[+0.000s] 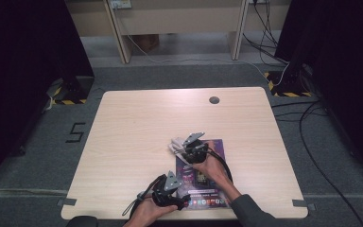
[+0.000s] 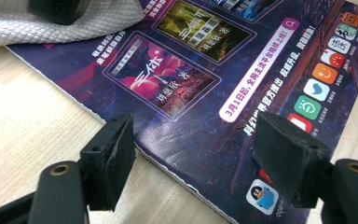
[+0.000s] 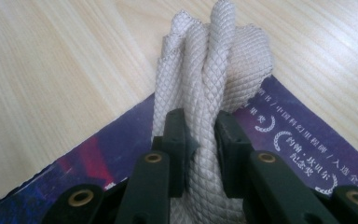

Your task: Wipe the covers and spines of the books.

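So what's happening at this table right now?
A person works with a tool in each hand over a purple magazine on the wooden table. The right tool pinches a bunched white cloth at the magazine's far corner. The left tool sits open over the near edge, its pads apart above the cover.

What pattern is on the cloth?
The cloth is off-white with a diamond quilted weave, clearest in the right gripper view.

The left claw (image 1: 182,204) sits low near the person's body, jaws spread apart with nothing pinched between them. The right claw (image 1: 180,147) reaches farther out, forearm angled inward, its jaws clamped tight on a bunched cloth (image 3: 209,84).
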